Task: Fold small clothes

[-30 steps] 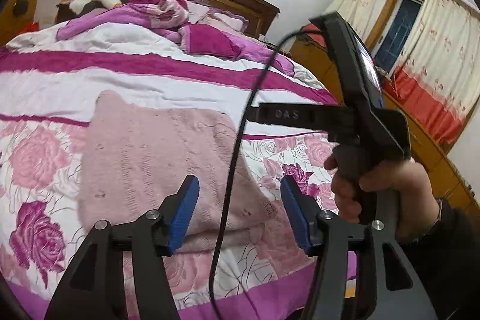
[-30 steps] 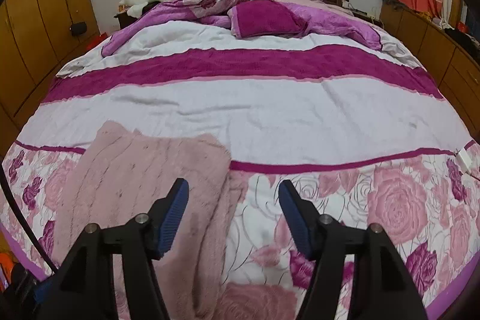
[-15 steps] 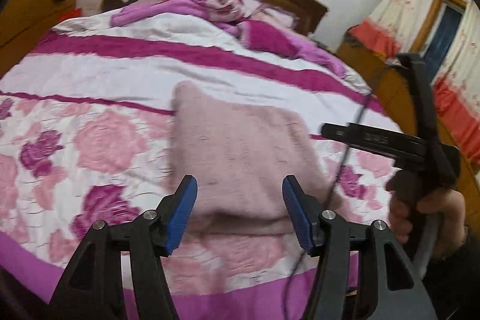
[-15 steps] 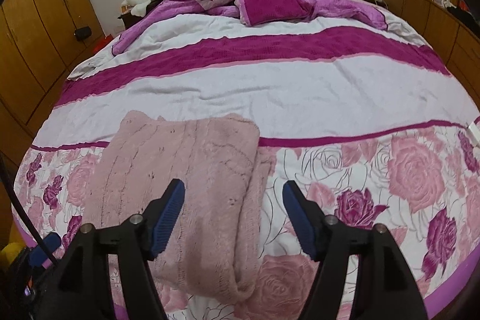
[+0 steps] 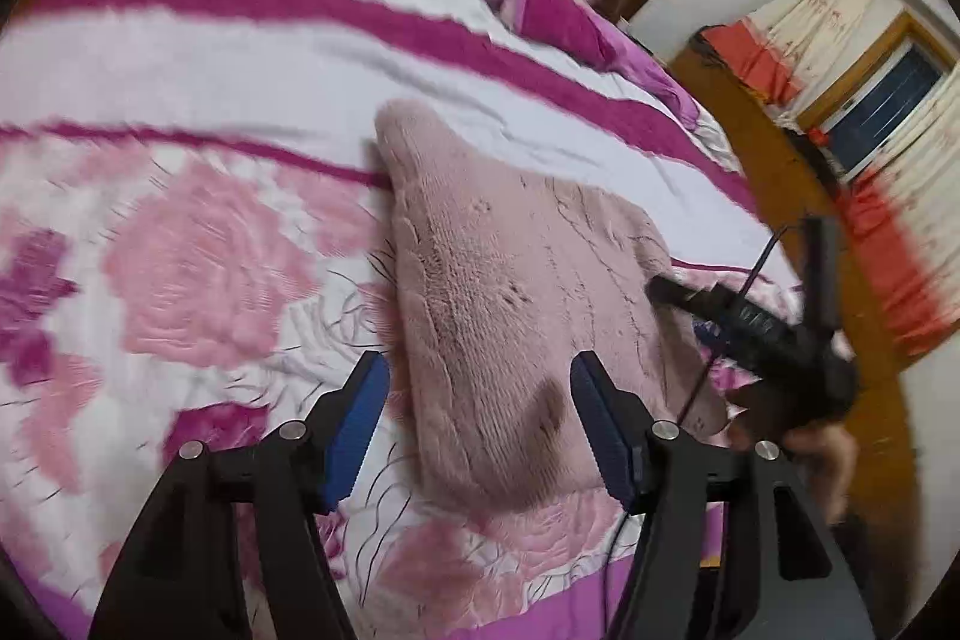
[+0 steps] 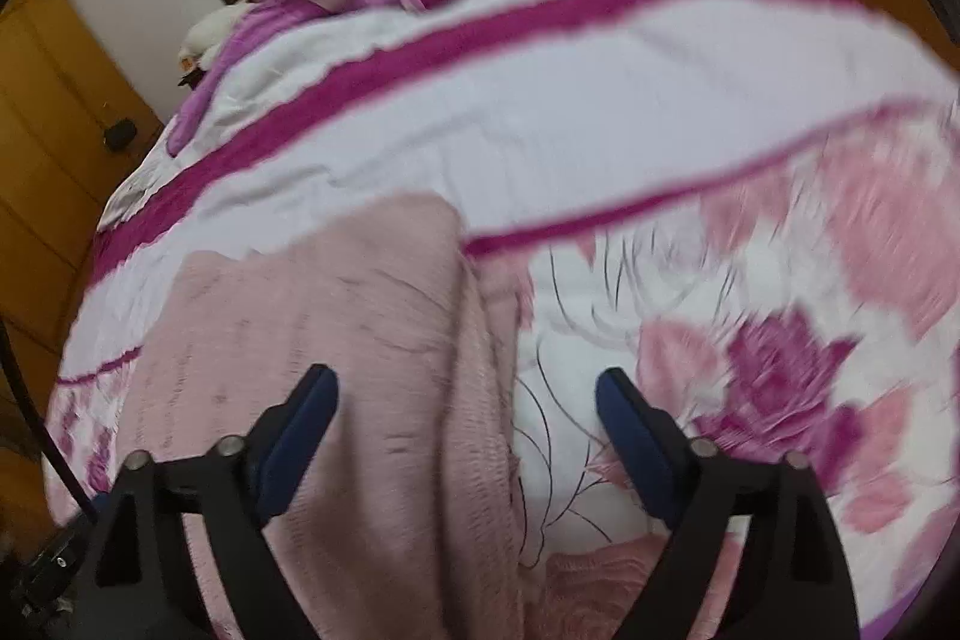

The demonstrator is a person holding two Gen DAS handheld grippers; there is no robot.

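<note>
1. A pink knit garment [image 5: 510, 292] is seen lying folded on the floral bedspread [image 5: 198, 256], near the bed's foot edge.
2. It is judged soft, light and limp; a corner or hem is best pinched.
3. The left gripper [image 5: 477, 424] is held released above its near edge.
4. The right gripper [image 6: 465, 436] is spread wide over its right side.

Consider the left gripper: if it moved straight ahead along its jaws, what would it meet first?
Most likely the pink knitted garment, which lies on the bedspread directly ahead of the open left gripper; depth is uncertain.
</note>
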